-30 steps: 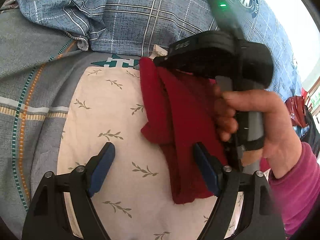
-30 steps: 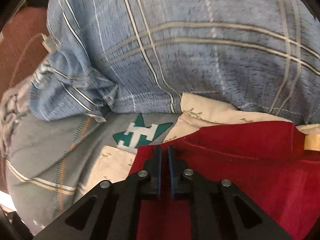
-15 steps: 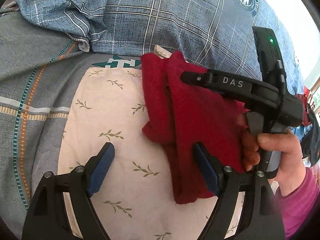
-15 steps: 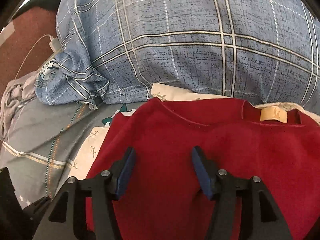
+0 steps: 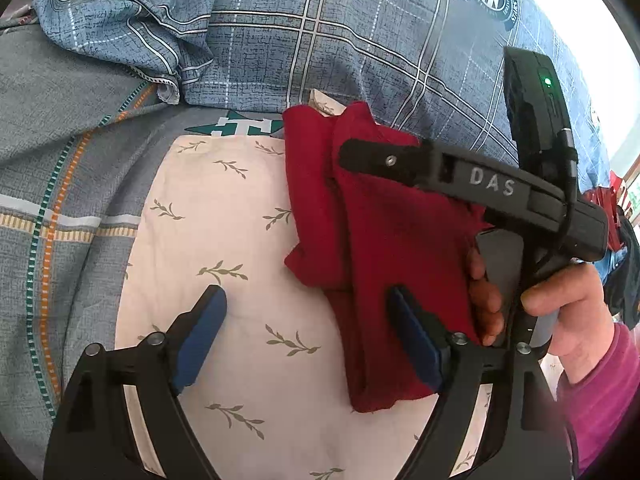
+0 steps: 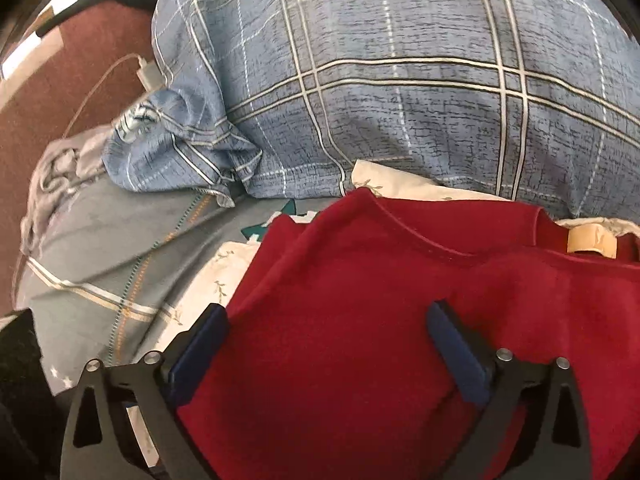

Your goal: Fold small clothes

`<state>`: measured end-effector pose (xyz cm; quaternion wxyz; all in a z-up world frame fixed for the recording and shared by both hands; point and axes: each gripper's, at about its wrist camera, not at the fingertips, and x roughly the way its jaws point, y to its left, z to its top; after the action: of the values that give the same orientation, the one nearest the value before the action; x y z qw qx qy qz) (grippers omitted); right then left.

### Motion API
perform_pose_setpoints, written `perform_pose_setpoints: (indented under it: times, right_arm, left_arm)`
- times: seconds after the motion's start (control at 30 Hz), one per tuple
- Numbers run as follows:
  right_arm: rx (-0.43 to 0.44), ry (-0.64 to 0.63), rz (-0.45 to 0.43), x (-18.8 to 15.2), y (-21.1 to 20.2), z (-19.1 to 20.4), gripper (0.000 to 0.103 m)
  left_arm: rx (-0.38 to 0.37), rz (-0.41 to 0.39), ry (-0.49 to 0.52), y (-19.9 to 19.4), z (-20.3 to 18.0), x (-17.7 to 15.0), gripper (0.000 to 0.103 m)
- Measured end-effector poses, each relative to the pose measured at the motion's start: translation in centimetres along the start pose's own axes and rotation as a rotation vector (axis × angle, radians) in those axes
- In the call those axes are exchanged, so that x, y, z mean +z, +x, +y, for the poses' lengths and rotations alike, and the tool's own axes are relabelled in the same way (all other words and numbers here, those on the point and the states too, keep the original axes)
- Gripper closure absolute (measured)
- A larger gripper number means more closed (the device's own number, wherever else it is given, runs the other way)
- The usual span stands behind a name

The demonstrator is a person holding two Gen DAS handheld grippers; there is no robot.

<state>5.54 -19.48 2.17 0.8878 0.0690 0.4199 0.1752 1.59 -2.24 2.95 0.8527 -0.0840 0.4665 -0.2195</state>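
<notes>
Currently the red garment (image 5: 384,248) lies partly folded on a cream, leaf-printed cloth (image 5: 224,232) spread over a grey striped bedsheet (image 5: 60,168), with a blue plaid quilt (image 5: 360,40) bunched up just behind it. In the left wrist view, the left gripper (image 5: 306,330) hovers with its jaws spread wide; its left pad is over bare cream cloth, while its right pad sits over the garment's lower left edge, so only a strip of the red fabric falls between them and nothing is pinched. The right gripper (image 5: 352,152), held in a hand (image 5: 560,300) with a magenta sleeve (image 5: 600,392), reaches across the top of the garment.

From the right wrist view, the right gripper (image 6: 328,344) has its jaws opening and already far apart, with the garment (image 6: 380,320) spreading flat below and between them; the pads press on nothing. The garment's neckline and a tan label (image 6: 592,242) lie beyond the right pad, near the quilt (image 6: 400,100). A white charger cable (image 6: 120,76) rests on a dark red surface to the far left.
</notes>
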Motion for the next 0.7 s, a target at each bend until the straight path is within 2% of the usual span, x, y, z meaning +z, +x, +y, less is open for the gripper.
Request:
perform_pose_setpoints:
  times: [0.1, 0.27, 0.43, 0.5, 0.53, 0.6, 0.7]
  right_arm:
    - [-0.007, -0.007, 0.001, 0.0, 0.0, 0.2, 0.002]
    - [0.049, 0.027, -0.014, -0.1, -0.4, -0.6, 0.002]
    - [0.019, 0.084, 0.036, 1.1, -1.1, 0.1, 0.002]
    - [0.052, 0.107, 0.041, 1.8, -1.4, 1.0, 0.002]
    - [0.039, 0.110, 0.060, 2.3, -1.2, 1.5, 0.002]
    - [-0.047, 0.084, 0.123, 3.3, 0.1, 2.6, 0.002]
    - [-0.175, -0.020, 0.180, 4.0, 2.6, 4.4, 0.003]
  left_arm:
    - [-0.002, 0.002, -0.002, -0.1, 0.0, 0.0, 0.019]
    - [-0.017, 0.005, -0.017, -0.1, 0.1, 0.0, 0.018]
    - [-0.036, 0.005, -0.050, -0.1, 0.6, 0.2, 0.018]
    - [-0.031, 0.004, -0.050, -0.1, 0.5, 0.2, 0.018]
    - [-0.029, 0.003, -0.049, -0.1, 0.4, 0.2, 0.018]
    - [-0.028, 0.000, -0.050, -0.1, 0.3, 0.2, 0.018]
    - [-0.035, -0.001, -0.057, -0.2, 0.4, 0.2, 0.018]
